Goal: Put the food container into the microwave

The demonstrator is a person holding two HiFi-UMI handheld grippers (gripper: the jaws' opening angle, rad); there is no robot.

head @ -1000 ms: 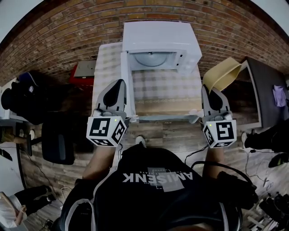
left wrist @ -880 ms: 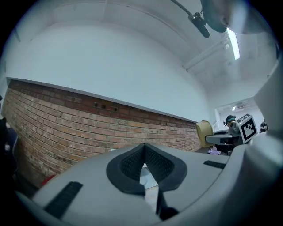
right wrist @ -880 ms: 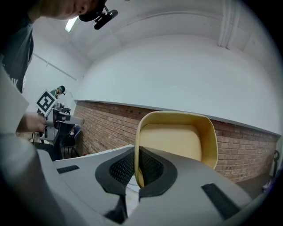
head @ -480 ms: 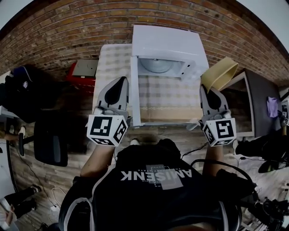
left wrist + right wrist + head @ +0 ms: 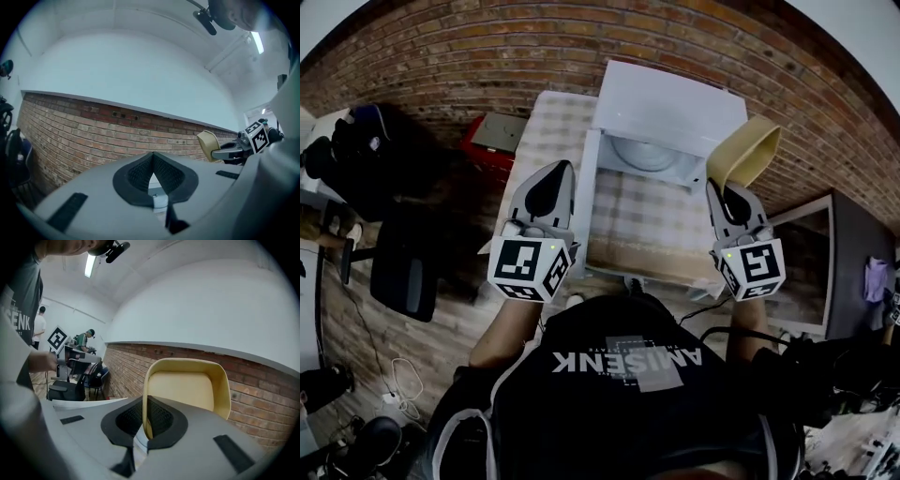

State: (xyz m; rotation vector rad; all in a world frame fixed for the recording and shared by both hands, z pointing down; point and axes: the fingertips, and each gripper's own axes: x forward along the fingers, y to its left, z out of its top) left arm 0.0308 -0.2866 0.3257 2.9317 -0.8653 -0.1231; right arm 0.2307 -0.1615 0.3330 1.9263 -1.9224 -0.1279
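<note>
The white microwave (image 5: 670,108) stands on a checked-cloth table (image 5: 642,220) against the brick wall, its door (image 5: 587,202) swung open to the left and the turntable showing inside. My right gripper (image 5: 719,187) (image 5: 146,401) is shut on the rim of a yellow food container (image 5: 748,153) (image 5: 187,387), held tilted in the air to the right of the microwave. My left gripper (image 5: 558,173) (image 5: 153,157) is shut with nothing in it, beside the open door. The left gripper view looks up at the wall and catches the container (image 5: 207,140).
A black chair (image 5: 408,272) and a red box (image 5: 492,141) stand left of the table. A dark desk (image 5: 839,253) lies to the right. Cables trail over the wooden floor (image 5: 394,394). People stand far off in the right gripper view.
The head view has swung, so the microwave and table now sit further right and tilted. Both grippers hold much the same pose, and the right one still grips the container.
</note>
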